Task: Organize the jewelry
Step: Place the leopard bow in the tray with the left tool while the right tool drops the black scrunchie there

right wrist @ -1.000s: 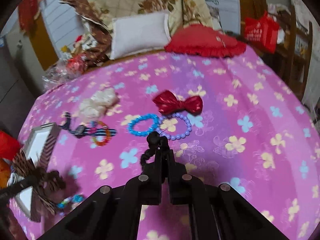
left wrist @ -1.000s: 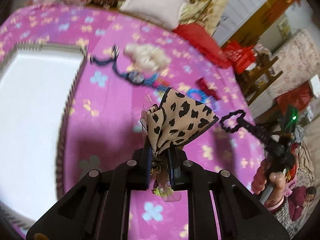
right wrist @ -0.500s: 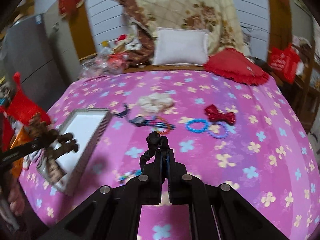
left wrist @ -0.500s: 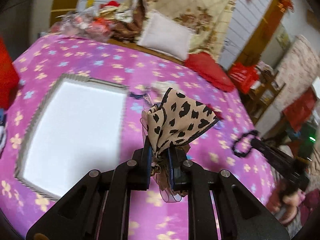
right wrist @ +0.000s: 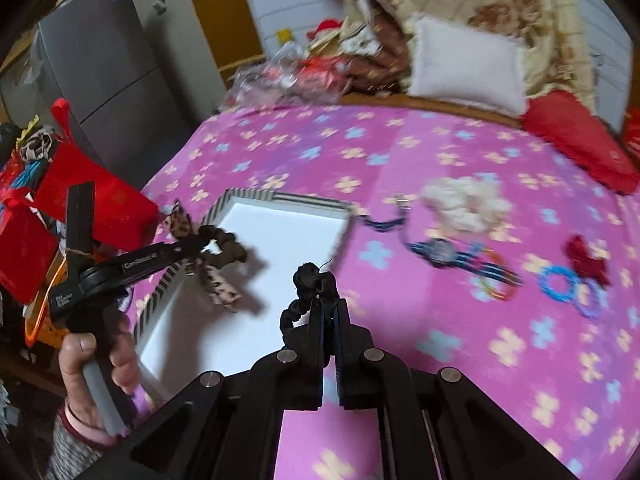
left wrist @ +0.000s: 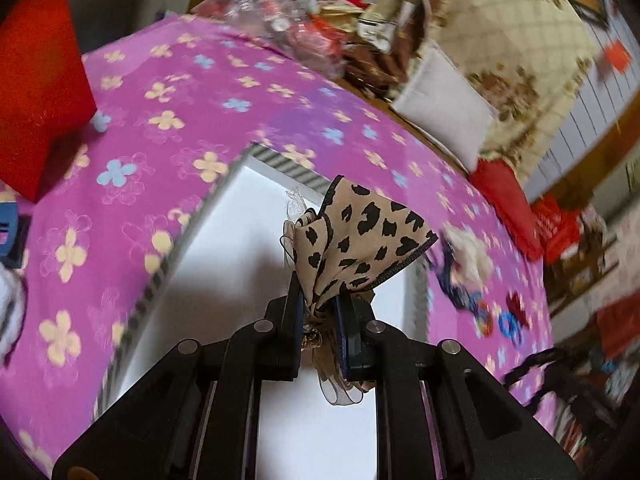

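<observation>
My left gripper [left wrist: 318, 312] is shut on a leopard-print bow [left wrist: 356, 240] and holds it above the white tray [left wrist: 248, 216]. The right wrist view shows that bow [right wrist: 216, 280] and the left gripper [right wrist: 208, 244] over the tray's left rim [right wrist: 280, 198]. My right gripper [right wrist: 330, 308] is shut on a black scrunchie [right wrist: 312, 280], above the tray's near right side. On the pink bedspread to the right lie a white scrunchie [right wrist: 464, 200], a blue watch [right wrist: 440, 250], a colourful bracelet [right wrist: 494, 284], a blue bead bracelet [right wrist: 556, 282], a purple bead bracelet [right wrist: 590, 300] and a red bow [right wrist: 586, 260].
A red bag [right wrist: 80, 208] stands off the bed's left edge. A white pillow [right wrist: 468, 66], a red cushion [right wrist: 576, 140] and a quilt [right wrist: 480, 12] lie at the bed's far end. A grey fridge [right wrist: 104, 60] stands at far left.
Both grippers have swung left toward the tray. The left one with the leopard bow is now over the tray; the right one with the black scrunchie is now near the tray's right side.
</observation>
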